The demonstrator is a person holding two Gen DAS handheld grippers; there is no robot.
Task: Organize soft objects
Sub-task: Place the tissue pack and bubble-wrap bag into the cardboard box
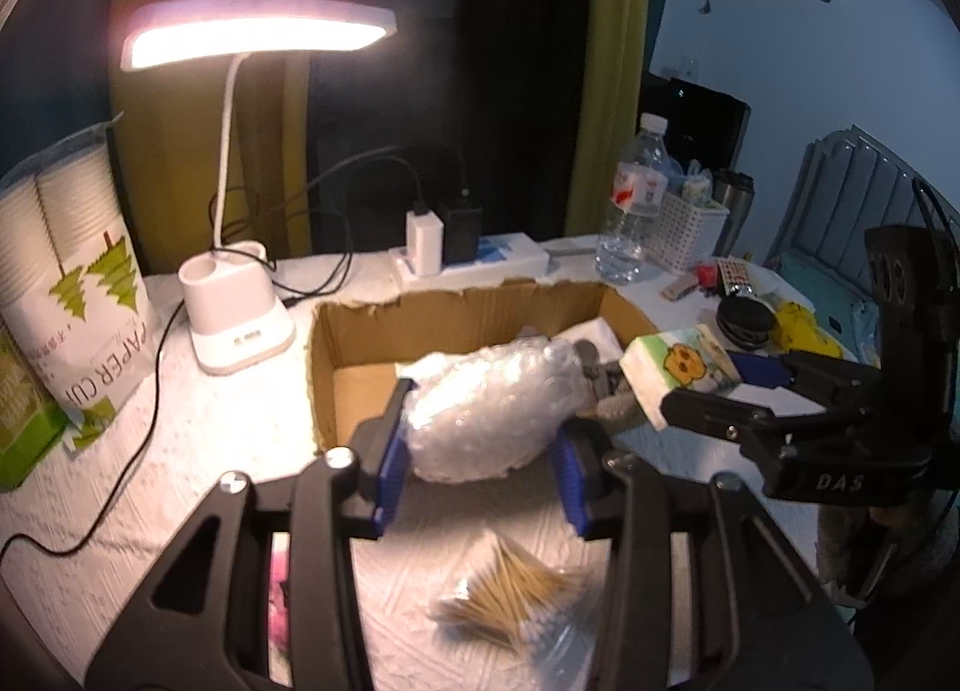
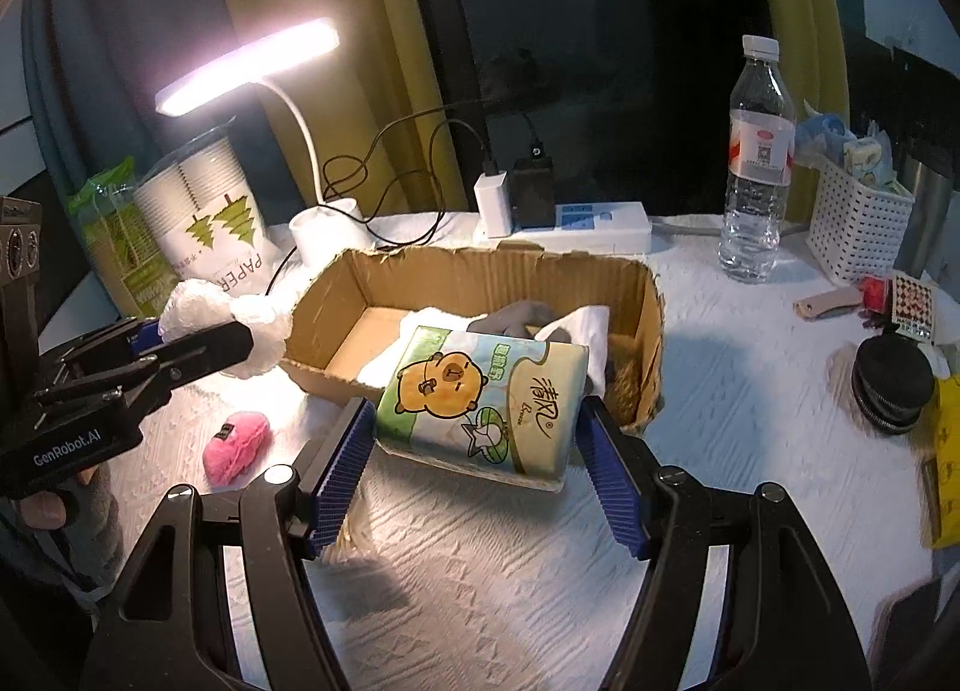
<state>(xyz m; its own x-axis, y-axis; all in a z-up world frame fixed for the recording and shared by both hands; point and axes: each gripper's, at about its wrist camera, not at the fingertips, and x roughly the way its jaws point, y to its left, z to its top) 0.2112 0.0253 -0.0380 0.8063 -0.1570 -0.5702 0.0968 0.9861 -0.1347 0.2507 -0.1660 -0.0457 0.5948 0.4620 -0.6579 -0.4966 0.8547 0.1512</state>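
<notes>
My left gripper (image 1: 480, 445) is shut on a bundle of bubble wrap (image 1: 486, 409) and holds it at the near edge of an open cardboard box (image 1: 366, 331). It also shows at the left of the right wrist view (image 2: 198, 343), the bubble wrap (image 2: 222, 325) beside the box. My right gripper (image 2: 474, 445) is shut on a green-and-white tissue pack (image 2: 480, 397) with a cartoon animal, held above the box's near wall (image 2: 648, 343). The pack shows at the box's right rim in the left wrist view (image 1: 678, 373). White and grey cloth (image 2: 540, 319) lies inside the box.
A lit desk lamp (image 1: 240, 319) stands left of the box, a paper-cup sleeve (image 1: 78, 271) further left. A power strip (image 2: 576, 223), water bottle (image 2: 756, 162) and white basket (image 2: 852, 223) stand behind. A pink plush (image 2: 237, 445) and a cotton-swab bag (image 1: 510, 601) lie on the cloth.
</notes>
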